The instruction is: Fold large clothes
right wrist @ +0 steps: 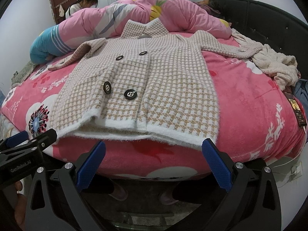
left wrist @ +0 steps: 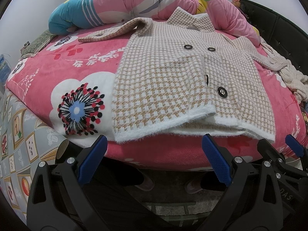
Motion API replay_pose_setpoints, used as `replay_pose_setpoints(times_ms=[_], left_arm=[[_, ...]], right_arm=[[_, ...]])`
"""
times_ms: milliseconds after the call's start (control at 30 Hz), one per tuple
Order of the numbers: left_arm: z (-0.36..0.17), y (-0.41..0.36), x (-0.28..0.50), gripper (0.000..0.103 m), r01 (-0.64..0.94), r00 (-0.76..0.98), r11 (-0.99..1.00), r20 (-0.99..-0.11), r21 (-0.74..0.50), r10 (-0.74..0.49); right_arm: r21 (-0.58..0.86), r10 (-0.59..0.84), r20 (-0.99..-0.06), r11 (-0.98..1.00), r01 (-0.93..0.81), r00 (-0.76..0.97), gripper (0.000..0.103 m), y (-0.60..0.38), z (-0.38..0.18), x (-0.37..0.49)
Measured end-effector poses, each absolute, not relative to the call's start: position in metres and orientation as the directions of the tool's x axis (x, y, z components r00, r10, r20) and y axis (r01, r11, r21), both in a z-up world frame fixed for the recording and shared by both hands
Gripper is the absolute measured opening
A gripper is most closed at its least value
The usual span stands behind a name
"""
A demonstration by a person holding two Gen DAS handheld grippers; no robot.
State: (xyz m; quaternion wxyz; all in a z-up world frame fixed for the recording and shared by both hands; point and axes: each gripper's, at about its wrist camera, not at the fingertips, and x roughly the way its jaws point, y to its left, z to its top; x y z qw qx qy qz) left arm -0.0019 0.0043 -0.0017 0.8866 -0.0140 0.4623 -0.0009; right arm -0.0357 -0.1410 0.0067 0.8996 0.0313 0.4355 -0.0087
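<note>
Just ahead of both grippers, a checked coat (left wrist: 173, 80) lies spread flat on a pink flowered blanket (left wrist: 57, 65), its fuzzy white hem nearest the tools and its collar at the far end. The left gripper (left wrist: 154, 154) hovers short of the hem with its blue pads (left wrist: 215, 159) spread wide, holding nothing. The right gripper (right wrist: 154, 154) is spread just as wide and equally empty (its right pad sits just below the hem's right corner; I cannot tell whether it touches). Four dark buttons (right wrist: 130, 94) show on the coat's front. One sleeve stretches off to the left, the other to the right toward a heap of cream clothing (right wrist: 277, 65). Beyond the collar a pink quilt (right wrist: 134, 13) is bunched up, and a person (right wrist: 82, 3) stands past it.
</note>
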Motion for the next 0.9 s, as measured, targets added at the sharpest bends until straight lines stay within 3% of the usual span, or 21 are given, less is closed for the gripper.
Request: replay_pose_setpoints(times_ms=[900], left_arm=[[-0.002, 0.0043, -0.0003, 0.095, -0.011, 0.574, 1.0, -0.818, -0.026, -0.015]], right_arm=[[0.05, 0.012, -0.781, 0.998, 0.042, 0.625, 0.098, -0.1405, 0.0095, -0.0362]])
